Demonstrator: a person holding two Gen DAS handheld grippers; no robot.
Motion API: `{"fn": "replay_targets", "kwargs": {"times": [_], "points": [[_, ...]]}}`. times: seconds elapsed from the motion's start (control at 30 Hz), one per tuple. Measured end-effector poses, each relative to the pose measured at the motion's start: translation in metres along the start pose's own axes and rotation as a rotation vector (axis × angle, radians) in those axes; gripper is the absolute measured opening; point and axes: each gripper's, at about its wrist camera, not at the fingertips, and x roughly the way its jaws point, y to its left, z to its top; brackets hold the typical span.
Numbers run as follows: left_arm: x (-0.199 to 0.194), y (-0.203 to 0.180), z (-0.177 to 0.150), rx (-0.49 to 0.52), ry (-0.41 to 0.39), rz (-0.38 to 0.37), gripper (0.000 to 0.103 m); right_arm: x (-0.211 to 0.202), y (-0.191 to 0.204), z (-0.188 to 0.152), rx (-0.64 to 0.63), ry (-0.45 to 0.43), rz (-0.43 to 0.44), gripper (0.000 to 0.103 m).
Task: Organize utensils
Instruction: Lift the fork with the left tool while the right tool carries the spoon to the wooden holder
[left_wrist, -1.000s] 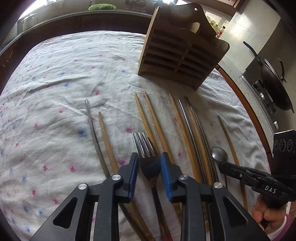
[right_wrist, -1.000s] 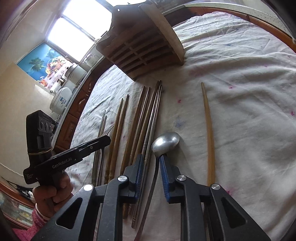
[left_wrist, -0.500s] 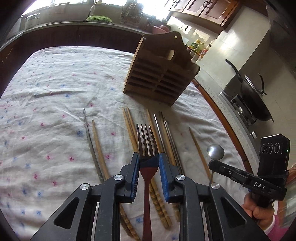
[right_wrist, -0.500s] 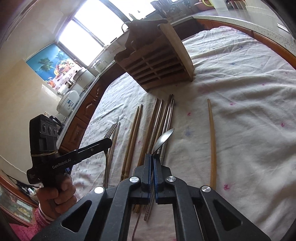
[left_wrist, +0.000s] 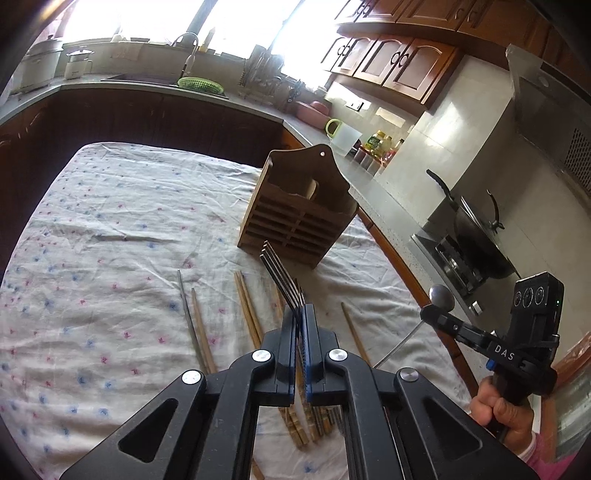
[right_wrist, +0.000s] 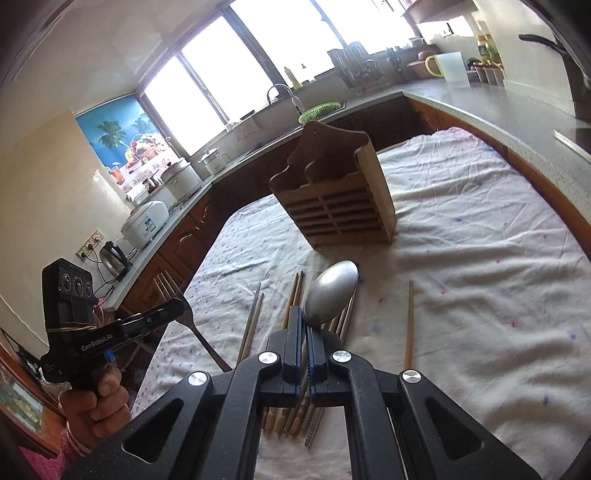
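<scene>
Plainly, each wrist view fills in what the other lacks. From the left wrist, the left claw (left_wrist: 300, 314) has just been closing and now pinches the fork (left_wrist: 281, 277) edge-on, tines rising toward the wooden utensil holder (left_wrist: 299, 218); only the right wrist view shows the fork's long handle (right_wrist: 201, 338) hanging down below that claw, clear of the cloth. Likewise the right claw (right_wrist: 306, 325) is clamped on the spoon's neck, the spoon (right_wrist: 331, 291) bowl standing up just ahead of the pads, while the left wrist view alone shows its thin handle trailing down from the claw toward the cloth.

On the white flowered cloth (right_wrist: 480, 295) covering the surface lie the chopsticks (left_wrist: 248, 306), wooden and metal, in a loose row between the claws and the holder, with one wooden chopstick (right_wrist: 408, 325) apart to the right. The holder stands upright beyond them, slatted front facing the claws. A wok (left_wrist: 476, 236) sits on the stove at the right in the left view; a rice cooker (right_wrist: 146, 221) and kettle (right_wrist: 113, 256) show only in the right view. Each claw's own body hides the near ends of the chopsticks.
</scene>
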Motion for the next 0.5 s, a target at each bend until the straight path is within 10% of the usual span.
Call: {"fn": "replay_targets", "kwargs": {"times": [0.5], "points": [[0.006, -0.02, 0.064, 0.063, -0.119, 0.011, 0.001, -0.009, 0.005, 0.081, -0.121, -0.163, -0.11, 0.002]]}}
